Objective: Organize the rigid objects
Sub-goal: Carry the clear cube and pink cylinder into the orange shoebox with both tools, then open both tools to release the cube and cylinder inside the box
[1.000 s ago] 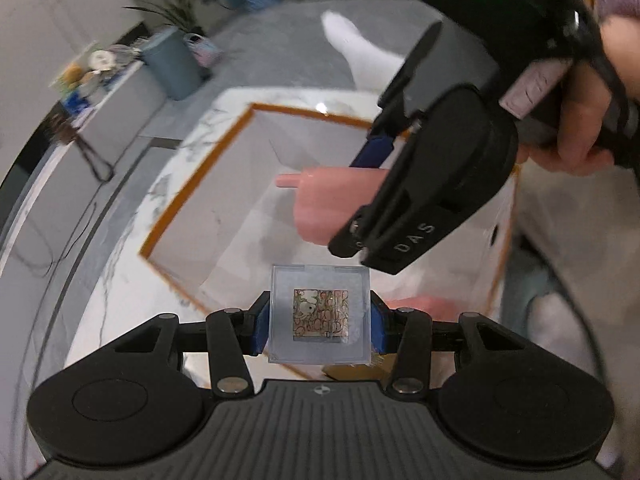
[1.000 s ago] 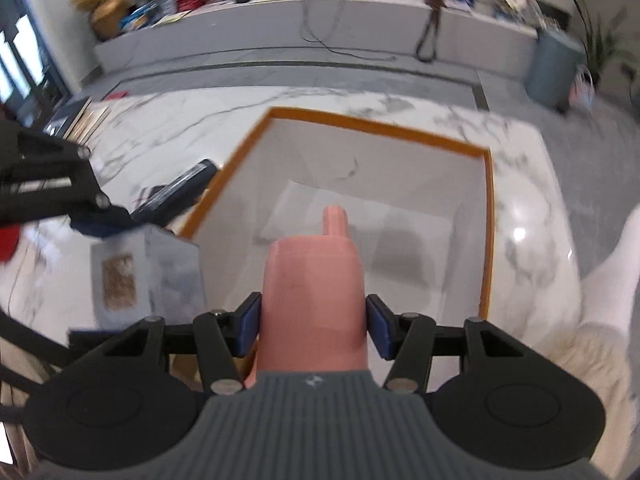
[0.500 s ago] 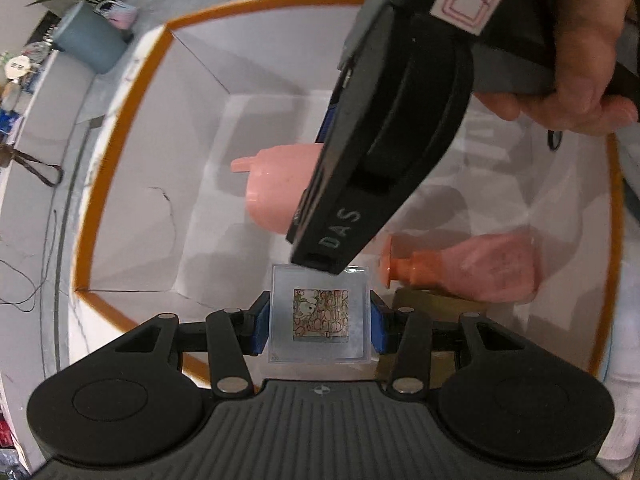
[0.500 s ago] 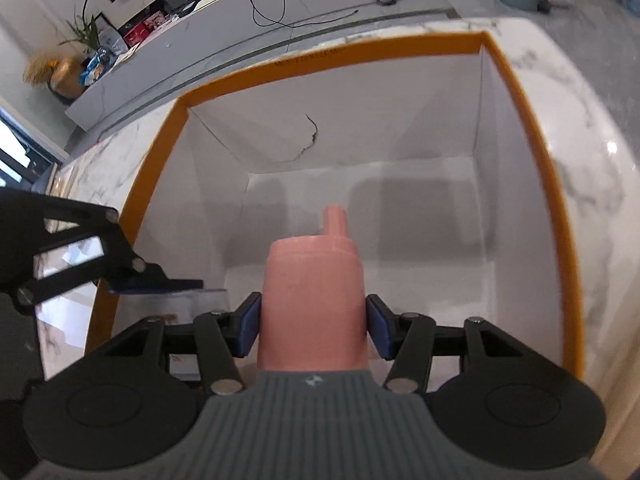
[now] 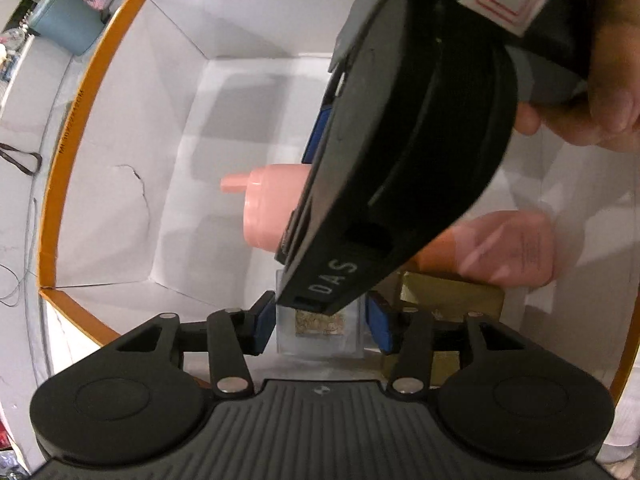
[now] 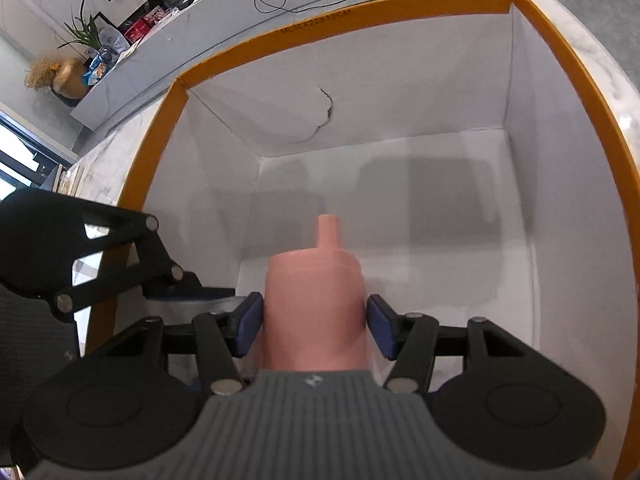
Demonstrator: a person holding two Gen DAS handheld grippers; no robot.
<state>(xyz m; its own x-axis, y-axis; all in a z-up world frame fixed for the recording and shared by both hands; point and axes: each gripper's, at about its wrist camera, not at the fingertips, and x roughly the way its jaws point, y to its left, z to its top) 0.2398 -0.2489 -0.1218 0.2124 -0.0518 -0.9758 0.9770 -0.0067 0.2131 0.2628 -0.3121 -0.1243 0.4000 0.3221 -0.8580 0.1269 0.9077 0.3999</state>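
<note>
Progress check, both wrist views, near to far.

Left gripper (image 5: 320,322): jaws are opening. The clear square case (image 5: 320,330) with a patterned insert sits between the blue pads, and a thin gap shows on each side, so the pads no longer press it. It sits low in the white box (image 5: 80,128) at the near wall; I cannot tell whether it rests flat on the floor. Judgement: this piece is being let go and counts as nearly placed.

Just beside the case, to its right, lies a gold flat card-like item (image 5: 452,300) on the box floor, and touching or just beyond it a translucent pink bottle (image 5: 508,248) lies on its side. Both look already stowed.

Right gripper (image 6: 316,328): jaws are opening. The pink bottle with the nozzle (image 6: 316,300) stands between the pads; in the right wrist view a sliver of gap shows on both sides, so the grip looks slackened or released. The bottle points into the box, over the middle of the floor. In the left wrist view this gripper crosses above the clear case, held by the person's hand (image 5: 600,92).

Farther in, the rest of the box floor is bare white, with a hairline crack on the far wall.

Status: 2 items in, 2 more at the point of release. Left to do: withdraw both grippers clear. Whether further objects wait outside the box cannot be told; none shows on the marble top (image 6: 600,64).
</note>
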